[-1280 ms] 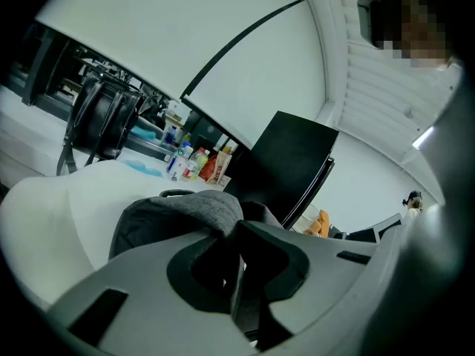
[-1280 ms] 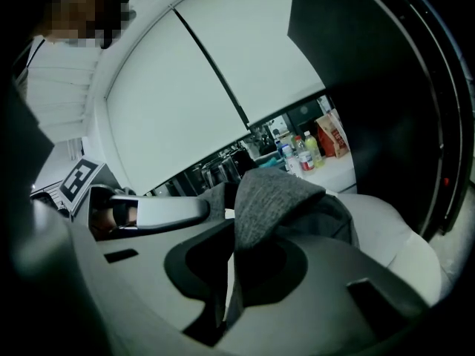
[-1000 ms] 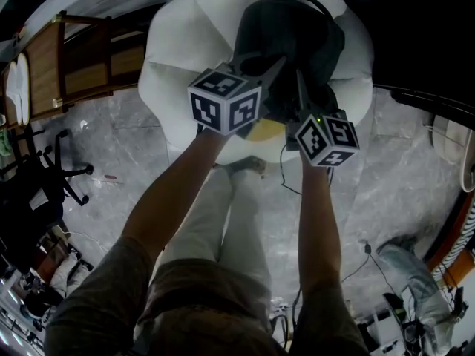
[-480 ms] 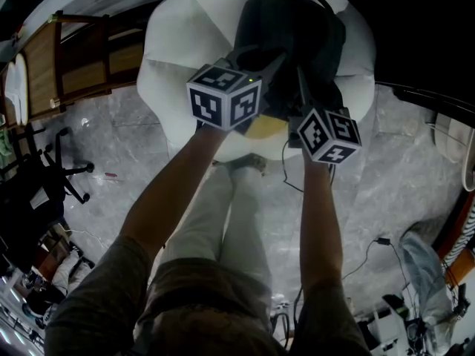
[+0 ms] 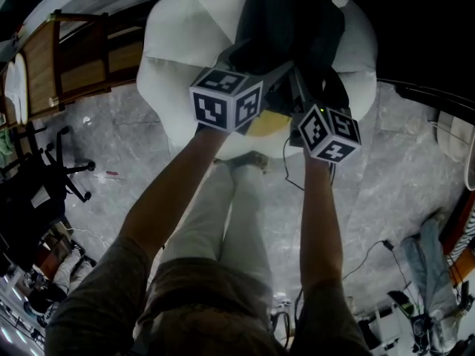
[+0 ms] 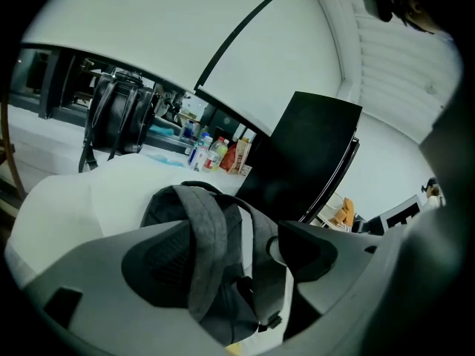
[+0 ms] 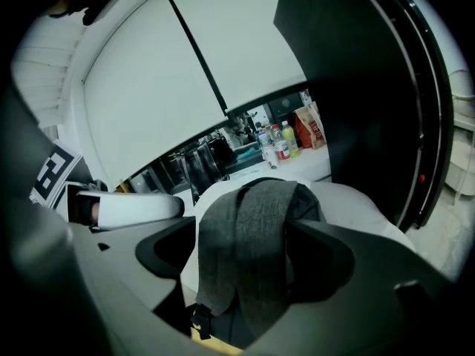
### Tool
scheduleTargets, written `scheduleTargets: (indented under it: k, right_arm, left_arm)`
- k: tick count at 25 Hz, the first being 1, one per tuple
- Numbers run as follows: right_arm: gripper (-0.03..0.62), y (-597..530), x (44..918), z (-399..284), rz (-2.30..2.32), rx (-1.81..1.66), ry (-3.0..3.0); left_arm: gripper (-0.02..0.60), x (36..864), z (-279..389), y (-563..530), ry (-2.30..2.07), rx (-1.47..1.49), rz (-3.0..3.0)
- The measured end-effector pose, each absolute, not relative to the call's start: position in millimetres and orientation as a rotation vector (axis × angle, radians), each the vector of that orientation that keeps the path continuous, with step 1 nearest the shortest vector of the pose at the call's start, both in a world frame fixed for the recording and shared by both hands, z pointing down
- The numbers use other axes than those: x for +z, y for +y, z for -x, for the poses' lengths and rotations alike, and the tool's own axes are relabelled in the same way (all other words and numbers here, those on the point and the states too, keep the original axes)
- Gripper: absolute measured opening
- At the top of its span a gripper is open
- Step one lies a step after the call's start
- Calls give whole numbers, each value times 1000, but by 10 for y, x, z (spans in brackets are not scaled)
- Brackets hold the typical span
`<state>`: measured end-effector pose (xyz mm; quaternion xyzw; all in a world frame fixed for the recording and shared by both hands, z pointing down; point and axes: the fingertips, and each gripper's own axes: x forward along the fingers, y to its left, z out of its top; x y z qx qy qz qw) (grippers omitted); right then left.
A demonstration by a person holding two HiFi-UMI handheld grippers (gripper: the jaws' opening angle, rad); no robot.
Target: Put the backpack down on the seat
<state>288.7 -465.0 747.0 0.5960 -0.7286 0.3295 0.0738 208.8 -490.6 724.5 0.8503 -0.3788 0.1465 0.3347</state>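
A dark grey backpack (image 5: 293, 21) rests on the white beanbag seat (image 5: 185, 43) at the top of the head view. My left gripper (image 5: 260, 61) is at the pack's near side. Its jaws have just been opening and stand apart, with a grey shoulder strap (image 6: 211, 251) hanging loose between them. My right gripper (image 5: 312, 87) is beside it on the right. Its jaws have just been opening too, and the other wide grey strap (image 7: 249, 236) lies in the gap between them. The pack's far side is hidden.
A yellow patch (image 5: 263, 124) shows under the pack's near edge. A wooden rack (image 5: 74, 58) stands to the left and a black office chair (image 5: 44, 176) lower left. Cables (image 5: 297, 184) lie on the marble floor. Behind the seat are a black panel (image 6: 304, 154), bottles (image 6: 211, 150) and another black bag (image 6: 119, 117).
Both grippers' jaws have spread apart on the straps. The right gripper has sunk slightly toward the seat. The backpack now lies settled on the beanbag.
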Motion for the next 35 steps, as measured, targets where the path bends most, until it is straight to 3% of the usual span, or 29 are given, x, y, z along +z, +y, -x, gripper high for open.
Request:
scheduleTargets:
  k: [6, 9, 12, 16, 17, 19, 35]
  right_arm:
    - [376, -4586, 7447, -2887, -1794, 991, -2184]
    - [359, -4553, 7423, -2869, -1790, 1004, -2192]
    - [250, -4469, 7393, -2821, -1776, 1038, -2210]
    - [153, -4329, 7305, -2731, -1757, 1083, -2222]
    - [108, -4291, 7272, -2715, -1763, 1099, -2217]
    - [3, -4218, 7192, -2677, -1779, 1136, -2214]
    - [0, -3505, 5925, -2434, -1816, 1286, -2174]
  left_arm:
    - [377, 7237, -2079, -4851, -987, 379, -2207]
    - [350, 7212, -2078, -4809, -982, 370, -2207]
    - [218, 7159, -2062, -4730, -983, 354, -2209]
    - [115, 7052, -2050, -4578, -976, 369, -2214]
    - [102, 7020, -2048, -4538, -974, 378, -2215]
    - [13, 6954, -2037, -4461, -977, 398, -2217]
    - [0, 5713, -1825, -3711, -974, 411, -2128]
